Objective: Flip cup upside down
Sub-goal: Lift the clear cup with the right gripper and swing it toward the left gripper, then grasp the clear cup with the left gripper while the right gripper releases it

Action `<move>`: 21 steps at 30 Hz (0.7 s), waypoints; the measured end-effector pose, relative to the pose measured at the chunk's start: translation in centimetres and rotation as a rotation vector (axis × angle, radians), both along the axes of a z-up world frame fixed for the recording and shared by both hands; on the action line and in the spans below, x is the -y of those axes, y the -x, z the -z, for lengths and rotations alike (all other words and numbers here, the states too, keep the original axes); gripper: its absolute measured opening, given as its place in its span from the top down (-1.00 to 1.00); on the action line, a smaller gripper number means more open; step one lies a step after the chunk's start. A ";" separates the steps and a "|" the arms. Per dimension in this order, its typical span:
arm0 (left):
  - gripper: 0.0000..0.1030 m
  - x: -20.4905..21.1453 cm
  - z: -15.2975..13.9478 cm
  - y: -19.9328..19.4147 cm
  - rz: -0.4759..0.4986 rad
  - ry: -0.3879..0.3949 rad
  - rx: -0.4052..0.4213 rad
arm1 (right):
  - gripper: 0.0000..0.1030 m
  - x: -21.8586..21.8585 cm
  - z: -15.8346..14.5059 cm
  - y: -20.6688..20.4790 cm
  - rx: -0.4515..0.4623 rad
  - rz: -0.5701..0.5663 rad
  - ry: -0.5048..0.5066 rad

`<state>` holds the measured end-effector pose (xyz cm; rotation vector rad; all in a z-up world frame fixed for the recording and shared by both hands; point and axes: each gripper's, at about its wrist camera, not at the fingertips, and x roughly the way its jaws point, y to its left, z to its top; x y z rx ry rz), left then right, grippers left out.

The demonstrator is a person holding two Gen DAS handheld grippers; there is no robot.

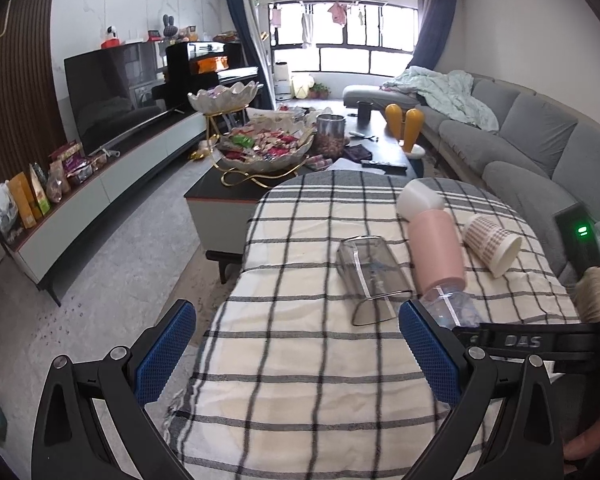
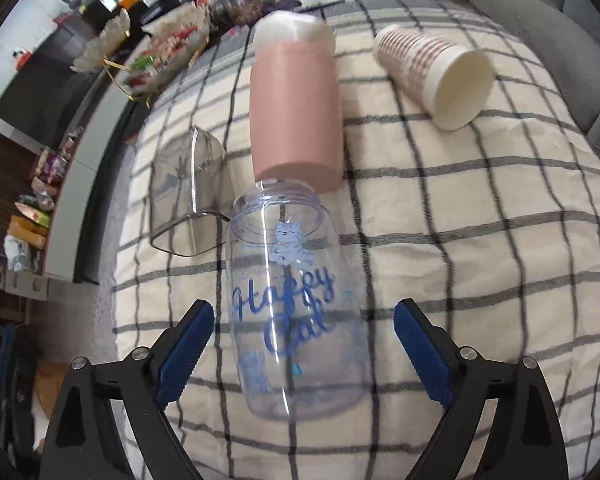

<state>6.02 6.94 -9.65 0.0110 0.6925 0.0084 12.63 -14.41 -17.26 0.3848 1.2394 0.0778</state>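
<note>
Clear Happy Cat cup [image 2: 290,316] lies on its side between right gripper's [image 2: 304,344] wide fingers, not gripped. Pink cup [image 2: 296,120] touches its mouth; left gripper [image 1: 298,350] wide, empty.

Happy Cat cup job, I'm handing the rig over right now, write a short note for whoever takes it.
Left gripper: open, holding nothing, hovering over the checked cloth.
Right gripper: open, fingers either side of the clear Happy Cat cup, not closed on it.
Happy Cat cup lies on its side, mouth pointing away toward the pink cup. Also lying on their sides: pink cup, smoky clear cup to its left, patterned paper cup to its right.
Done: no cup stands upside down yet.
Left: close on the Happy Cat cup, lift, set it mouth down.
</note>
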 end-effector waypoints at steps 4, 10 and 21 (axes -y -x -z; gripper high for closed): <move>-1.00 2.1 -0.4 1.0 0.031 0.024 0.024 | -0.78 2.7 -2.8 2.8 0.092 0.039 0.013; -1.00 7.7 0.1 3.3 0.107 0.046 0.104 | -0.82 8.1 -6.2 7.9 0.232 0.144 0.163; -1.00 13.6 3.8 3.5 0.128 0.051 0.151 | -0.84 14.3 -7.7 13.3 0.331 0.292 0.294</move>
